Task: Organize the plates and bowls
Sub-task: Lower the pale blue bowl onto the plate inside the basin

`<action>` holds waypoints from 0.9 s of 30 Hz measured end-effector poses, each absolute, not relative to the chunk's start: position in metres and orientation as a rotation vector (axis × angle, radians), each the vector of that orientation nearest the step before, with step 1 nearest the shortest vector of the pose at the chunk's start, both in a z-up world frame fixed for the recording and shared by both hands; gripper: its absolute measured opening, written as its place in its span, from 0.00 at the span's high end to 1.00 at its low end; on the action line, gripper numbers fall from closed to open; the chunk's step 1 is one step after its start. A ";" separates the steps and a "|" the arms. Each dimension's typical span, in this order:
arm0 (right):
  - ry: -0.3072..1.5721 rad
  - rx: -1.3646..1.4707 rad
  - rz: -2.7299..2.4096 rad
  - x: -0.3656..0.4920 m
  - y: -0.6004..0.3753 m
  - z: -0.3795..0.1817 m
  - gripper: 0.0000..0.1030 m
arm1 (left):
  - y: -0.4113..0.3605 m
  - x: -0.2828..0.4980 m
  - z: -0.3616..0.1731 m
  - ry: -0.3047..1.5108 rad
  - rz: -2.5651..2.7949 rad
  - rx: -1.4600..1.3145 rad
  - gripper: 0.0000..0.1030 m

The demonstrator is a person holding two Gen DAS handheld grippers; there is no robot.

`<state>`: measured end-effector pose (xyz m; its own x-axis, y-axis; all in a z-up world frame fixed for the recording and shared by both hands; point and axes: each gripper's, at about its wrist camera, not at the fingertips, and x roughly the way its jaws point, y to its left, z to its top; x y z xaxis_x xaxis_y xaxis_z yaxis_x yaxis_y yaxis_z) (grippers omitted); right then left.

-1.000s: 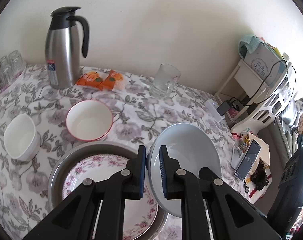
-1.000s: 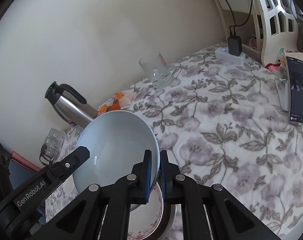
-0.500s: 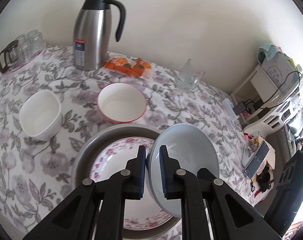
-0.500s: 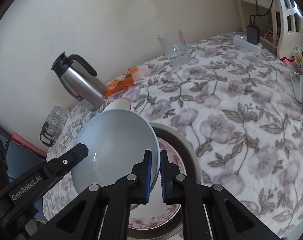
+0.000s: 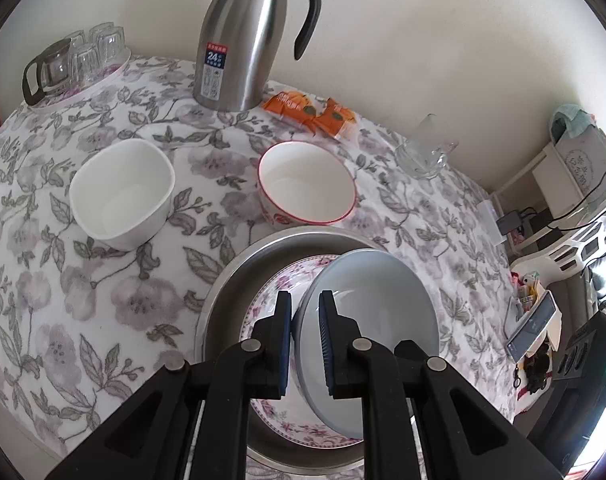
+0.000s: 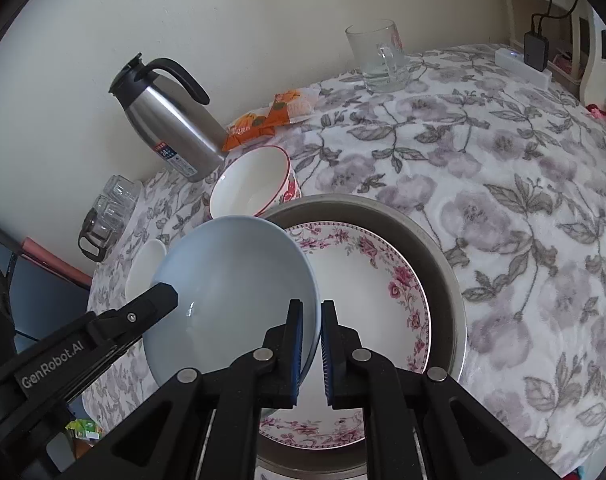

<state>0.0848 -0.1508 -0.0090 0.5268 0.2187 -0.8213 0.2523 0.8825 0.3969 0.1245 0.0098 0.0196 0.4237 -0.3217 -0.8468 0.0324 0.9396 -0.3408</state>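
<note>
1. Your left gripper (image 5: 306, 344): clenched on the rim of the pale blue bowl (image 5: 379, 320), one pad inside the wall, one outside.
2. Your right gripper (image 6: 311, 350): clenched on the opposite rim of the same bowl, again one pad on each side of the wall. Your left gripper shows as a black finger at that bowl's far-left edge in the right wrist view.
3. Pale blue bowl: held tilted between your two grippers, above the floral plate (image 6: 383, 280); whether it touches the plate cannot be told.
4. Floral plate: white with pink flower border, lying inside the round metal tray (image 6: 431, 240).
5. Metal tray: resting on the flowered tablecloth (image 6: 503, 184).
6. Red-rimmed white bowl (image 5: 307, 184): upright on the cloth, just beyond the tray.
7. Square white bowl (image 5: 121, 192): upright, left of the red-rimmed bowl, apart from it.
8. Orange snack packets (image 5: 311, 114): flat on the cloth, beyond the red-rimmed bowl.
9. Steel thermos jug (image 5: 243, 36): upright near the wall, beside the packets.
10. Glass mug (image 6: 379, 58): upright, far side of the table.
11. Cluster of small glasses (image 5: 75, 60): far-left corner.
</note>
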 end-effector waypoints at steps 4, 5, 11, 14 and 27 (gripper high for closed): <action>1.056 0.514 -0.035 0.087 -0.152 -0.019 0.90 | 0.009 0.128 0.007 1.152 -0.217 -0.290 0.87; 1.065 0.518 -0.038 0.087 -0.153 -0.022 0.90 | 0.008 0.129 0.003 1.167 -0.216 -0.291 0.87; 1.091 0.525 -0.060 0.088 -0.158 -0.033 0.90 | 0.003 0.133 -0.014 1.223 -0.220 -0.301 0.87; 1.101 0.532 -0.065 0.089 -0.160 -0.039 0.90 | 0.000 0.134 -0.019 1.237 -0.216 -0.294 0.87; 1.090 0.516 -0.057 0.094 -0.156 -0.042 0.90 | 0.002 0.138 -0.026 1.246 -0.196 -0.318 0.87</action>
<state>0.0939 -0.1561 -0.0419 0.4736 0.2045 -0.8567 0.2927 0.8809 0.3721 0.1383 0.0016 -0.0255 0.3109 -0.3169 -0.8961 -0.0268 0.9395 -0.3415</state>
